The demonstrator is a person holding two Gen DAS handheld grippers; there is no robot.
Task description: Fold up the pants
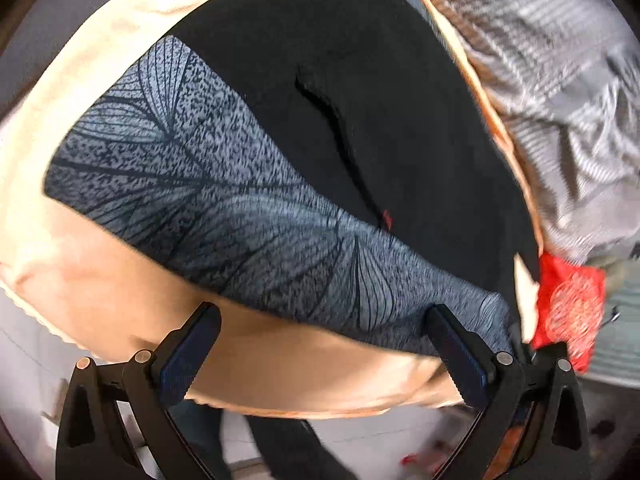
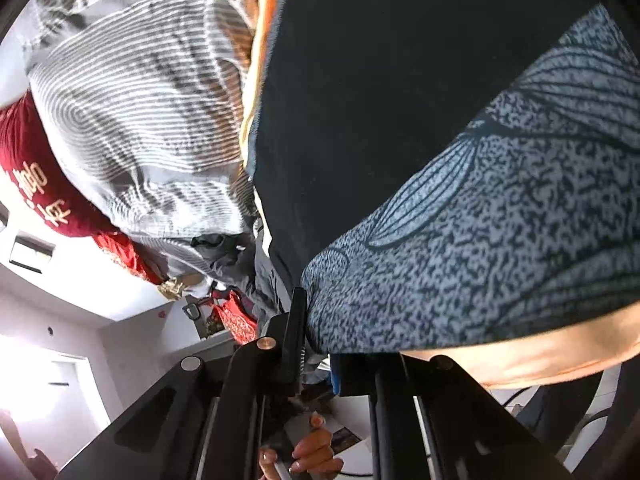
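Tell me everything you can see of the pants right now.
The pants are mostly black, with a blue-grey speckled panel printed with dark leaf-vein lines; the fabric looks thin and stretchy. They lie spread over a peach-coloured padded surface, with a long crease running through the black part. The right hand-held gripper is shut on the patterned corner. The left hand-held gripper is open, one finger at the patterned edge.
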